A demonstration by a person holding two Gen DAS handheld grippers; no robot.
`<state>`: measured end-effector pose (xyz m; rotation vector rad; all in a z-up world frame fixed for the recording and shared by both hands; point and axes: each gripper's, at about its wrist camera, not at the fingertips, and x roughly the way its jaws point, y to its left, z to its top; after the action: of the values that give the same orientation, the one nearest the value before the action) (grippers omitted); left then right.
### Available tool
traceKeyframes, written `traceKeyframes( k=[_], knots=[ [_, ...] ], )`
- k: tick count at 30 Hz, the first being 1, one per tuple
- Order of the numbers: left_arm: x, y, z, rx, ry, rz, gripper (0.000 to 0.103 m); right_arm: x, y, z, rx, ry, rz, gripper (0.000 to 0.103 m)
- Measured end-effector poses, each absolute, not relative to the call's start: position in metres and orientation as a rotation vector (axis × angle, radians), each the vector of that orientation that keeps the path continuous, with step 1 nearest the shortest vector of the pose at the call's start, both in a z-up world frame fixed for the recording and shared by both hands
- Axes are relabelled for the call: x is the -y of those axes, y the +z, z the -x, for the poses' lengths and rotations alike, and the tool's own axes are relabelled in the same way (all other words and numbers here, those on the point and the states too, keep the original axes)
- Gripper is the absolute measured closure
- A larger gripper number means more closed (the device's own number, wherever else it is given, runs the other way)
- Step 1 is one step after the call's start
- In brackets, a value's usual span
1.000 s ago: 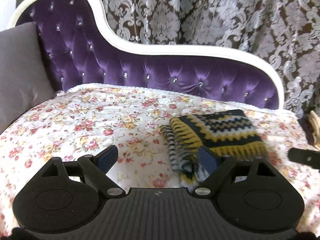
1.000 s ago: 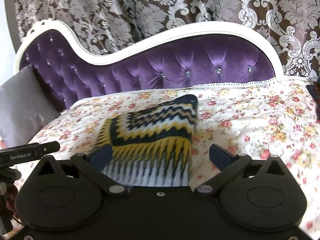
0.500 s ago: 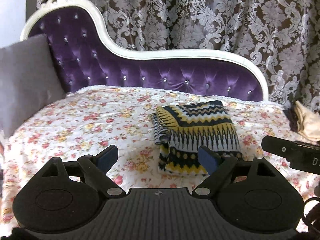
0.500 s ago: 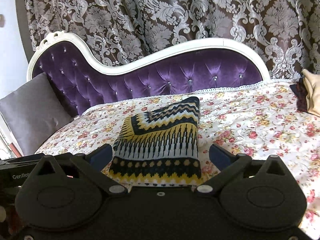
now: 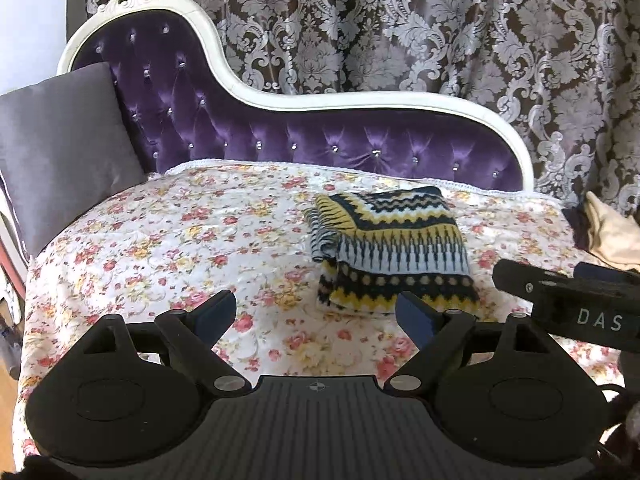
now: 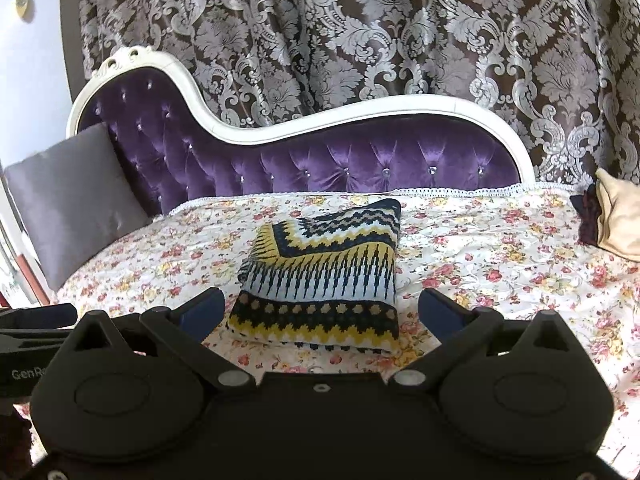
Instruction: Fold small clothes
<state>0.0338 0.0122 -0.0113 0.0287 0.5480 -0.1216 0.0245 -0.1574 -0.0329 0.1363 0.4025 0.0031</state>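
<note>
A folded knit garment [image 5: 390, 248] in yellow, navy and pale blue zigzags lies flat on the floral cover [image 5: 200, 248] of the purple chaise. The right wrist view shows the same garment [image 6: 324, 276] straight ahead. My left gripper [image 5: 316, 314] hangs open short of the garment and to its left, nothing between its fingers. My right gripper [image 6: 320, 310] is open too, its fingers standing wide on either side of the garment's near edge without touching it. The right gripper's body [image 5: 568, 300] juts in at the right of the left wrist view.
A grey cushion [image 5: 60, 148] leans at the left end of the chaise. The tufted purple backrest [image 5: 320, 148] with its white frame rises behind. A cream and dark pile of clothes [image 6: 616, 216] sits at the right end. A patterned curtain [image 6: 360, 40] hangs behind.
Both grippers have drawn back from the folded garment, which now lies farther off and fully in view. Both stayed open. The garment itself has not moved.
</note>
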Motion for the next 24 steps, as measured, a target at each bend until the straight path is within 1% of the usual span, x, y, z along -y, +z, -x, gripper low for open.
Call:
traceKeyframes(
  k=[7, 24],
  knots=[
    [-0.016, -0.020, -0.035, -0.567, -0.108, -0.040, 0.016, 0.155, -0.044, -0.028, -0.453, -0.007, -0.127, 0.000],
    [-0.009, -0.025, -0.038, -0.588, -0.127, -0.065, 0.016, 0.159, -0.046, -0.031, -0.455, -0.018, -0.134, 0.000]
  ],
)
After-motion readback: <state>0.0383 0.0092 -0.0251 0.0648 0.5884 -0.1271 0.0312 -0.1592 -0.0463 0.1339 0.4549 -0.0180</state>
